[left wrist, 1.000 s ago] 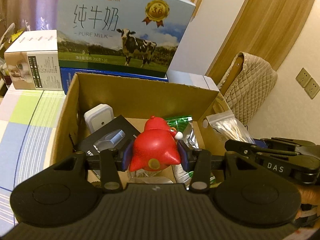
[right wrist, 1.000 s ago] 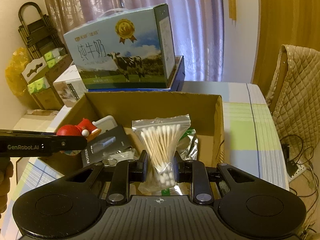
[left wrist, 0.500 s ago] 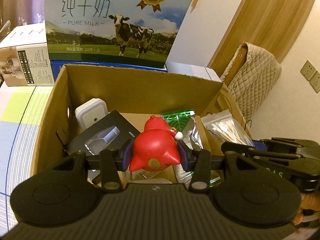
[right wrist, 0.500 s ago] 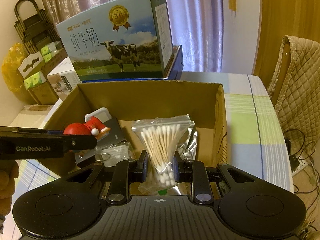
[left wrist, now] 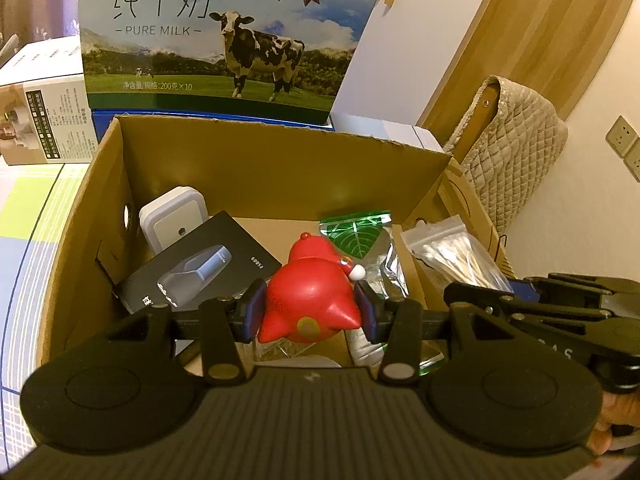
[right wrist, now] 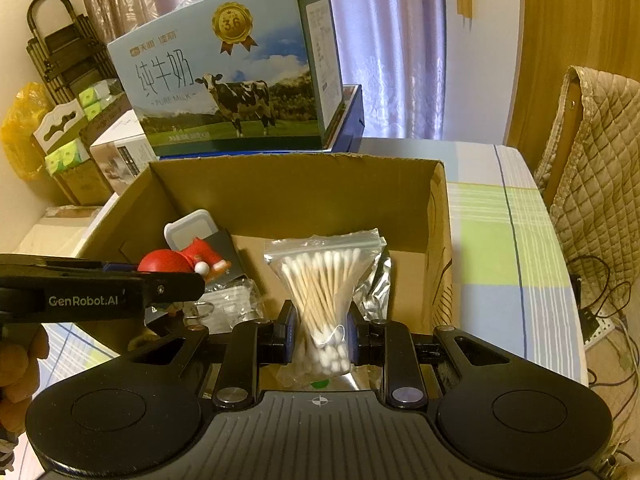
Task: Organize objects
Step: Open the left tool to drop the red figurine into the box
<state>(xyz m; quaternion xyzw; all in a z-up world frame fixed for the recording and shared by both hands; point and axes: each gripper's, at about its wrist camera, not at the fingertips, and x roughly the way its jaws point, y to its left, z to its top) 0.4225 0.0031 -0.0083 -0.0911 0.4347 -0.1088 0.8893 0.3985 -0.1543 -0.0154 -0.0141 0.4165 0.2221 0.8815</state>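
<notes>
Left tool (left wrist: pixel 306 312): I hold it level over the box (left wrist: pixel 280 168), clamped on red toy (left wrist: pixel 310 300). Right tool (right wrist: pixel 320 338): alongside, over the box too, gripping swab bag (right wrist: pixel 322 280) upright between its fingers.

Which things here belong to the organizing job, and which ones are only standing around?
Job:
- red toy, in left hand-held gripper
- cotton swab bag, in right hand-held gripper
- cardboard box
- black carton, white device, foil pouch inside

Around:
- milk carton
- quilted chair cover
- yellow bag
</notes>
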